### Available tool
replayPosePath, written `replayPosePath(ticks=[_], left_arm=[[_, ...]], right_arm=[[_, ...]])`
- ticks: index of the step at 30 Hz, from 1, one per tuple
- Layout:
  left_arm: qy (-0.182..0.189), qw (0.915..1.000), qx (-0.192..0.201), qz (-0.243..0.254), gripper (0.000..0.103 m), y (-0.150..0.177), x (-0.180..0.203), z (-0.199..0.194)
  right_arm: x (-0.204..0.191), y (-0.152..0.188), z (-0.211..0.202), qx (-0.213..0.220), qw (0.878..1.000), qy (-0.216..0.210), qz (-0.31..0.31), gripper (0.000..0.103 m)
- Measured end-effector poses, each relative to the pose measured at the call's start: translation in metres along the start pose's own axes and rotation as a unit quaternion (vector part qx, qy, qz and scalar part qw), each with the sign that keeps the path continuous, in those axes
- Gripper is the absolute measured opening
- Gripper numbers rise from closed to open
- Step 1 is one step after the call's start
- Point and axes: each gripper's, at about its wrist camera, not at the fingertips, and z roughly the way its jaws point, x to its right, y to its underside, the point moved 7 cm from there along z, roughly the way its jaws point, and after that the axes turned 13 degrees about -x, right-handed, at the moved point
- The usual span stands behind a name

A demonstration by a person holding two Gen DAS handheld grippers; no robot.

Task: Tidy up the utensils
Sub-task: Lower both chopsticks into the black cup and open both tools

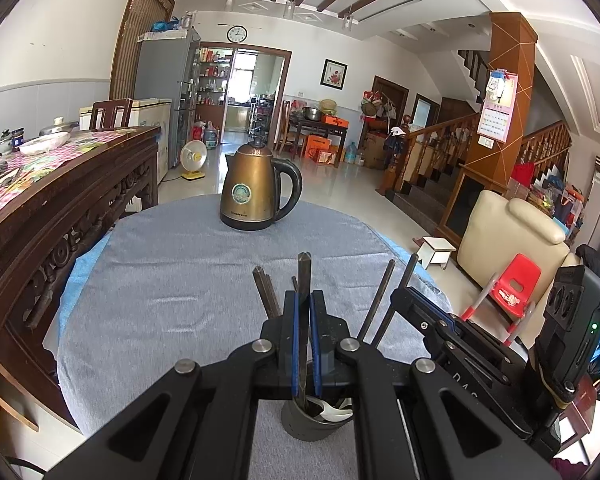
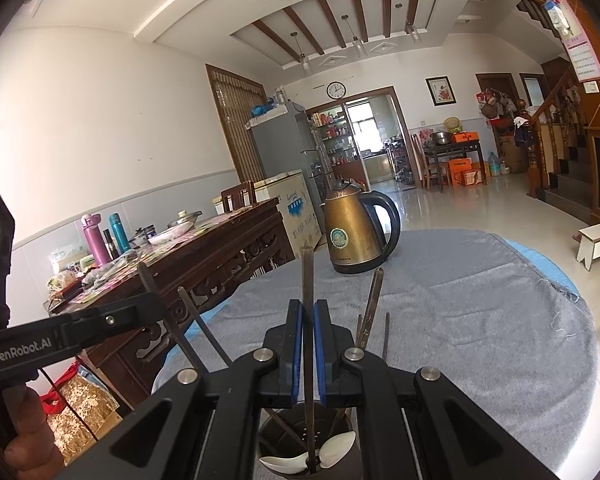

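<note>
My left fingers point(image 1: 305, 304) are closed on a dark, flat-sided chopstick point(image 1: 302, 276) that stands upright, its lower end down in the dark round perforated utensil cup point(image 1: 312, 424) on the grey cloth-covered table point(image 1: 172, 280). My right fingers point(image 2: 308, 312) are likewise clamped on another dark upright chopstick point(image 2: 307, 276) in that same cup point(image 2: 300, 432). Two white spoons point(image 2: 340, 452) lie inside it, and more dark chopsticks point(image 1: 266, 292) lean out toward eleven and one o'clock. A bronze electric kettle with a black handle point(image 1: 256, 188) stands at twelve o'clock, well apart from the cup.
</note>
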Motion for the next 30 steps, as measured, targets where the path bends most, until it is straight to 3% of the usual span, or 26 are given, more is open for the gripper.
replayPosePath(ticks=[26,28,30], left_arm=[[-0.007,0.9997,-0.021,0.007,0.005,0.008,0.004,0.008],[-0.012,0.9995,-0.027,0.008,0.011,0.009,0.004,0.009],[-0.019,0.9993,-0.032,0.007,0.029,0.01,0.002,0.011]], right_arm=[[0.004,0.01,0.016,-0.023,1.0,0.0,0.006,0.007],[0.004,0.011,0.016,-0.025,1.0,-0.001,0.007,0.007],[0.005,0.011,0.014,-0.023,1.0,0.001,0.009,0.007]])
